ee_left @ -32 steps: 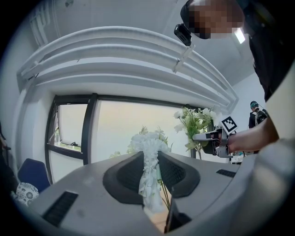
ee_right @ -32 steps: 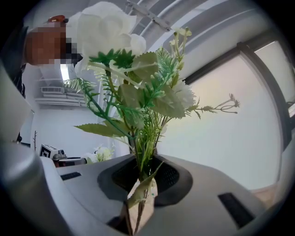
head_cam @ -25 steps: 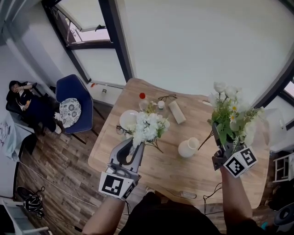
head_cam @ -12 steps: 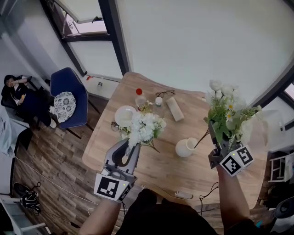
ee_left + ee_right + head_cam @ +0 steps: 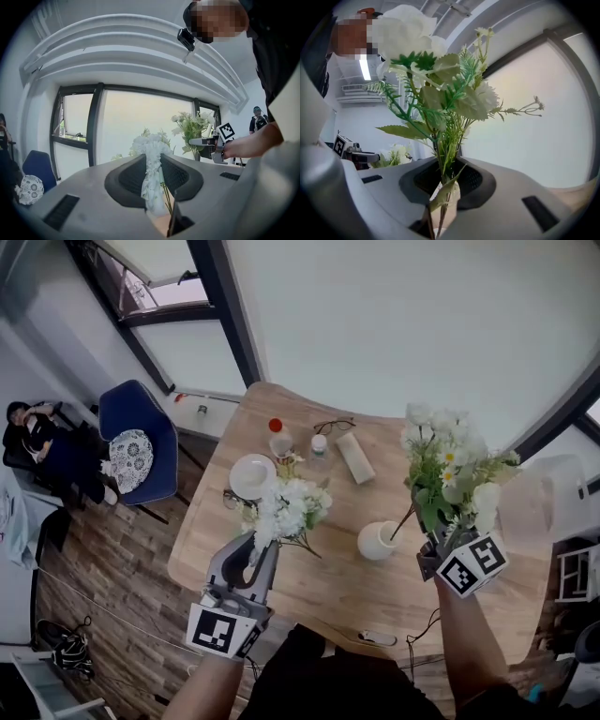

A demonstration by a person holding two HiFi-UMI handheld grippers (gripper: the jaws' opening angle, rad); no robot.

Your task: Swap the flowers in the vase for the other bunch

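A white vase (image 5: 380, 541) stands on the wooden table (image 5: 328, 587), with no flowers in it. My left gripper (image 5: 258, 554) is shut on the stems of a compact white bunch (image 5: 284, 507) (image 5: 151, 154), held left of the vase. My right gripper (image 5: 433, 545) is shut on the stems of a taller bunch of white blooms and green leaves (image 5: 448, 470) (image 5: 440, 98), held just right of the vase with a stem (image 5: 403, 521) reaching toward its mouth. In the right gripper view the vase (image 5: 446, 199) shows below the stems.
At the table's far side lie a white plate (image 5: 251, 475), a red-capped bottle (image 5: 278, 441), a small jar (image 5: 319, 443), glasses (image 5: 335, 426) and a wooden block (image 5: 355, 457). A blue chair (image 5: 136, 442) stands to the left; a seated person (image 5: 42, 442) is beyond it.
Both grippers have sunk with their bunches. The right bunch has come down and in toward the vase; the left bunch has dropped slightly.
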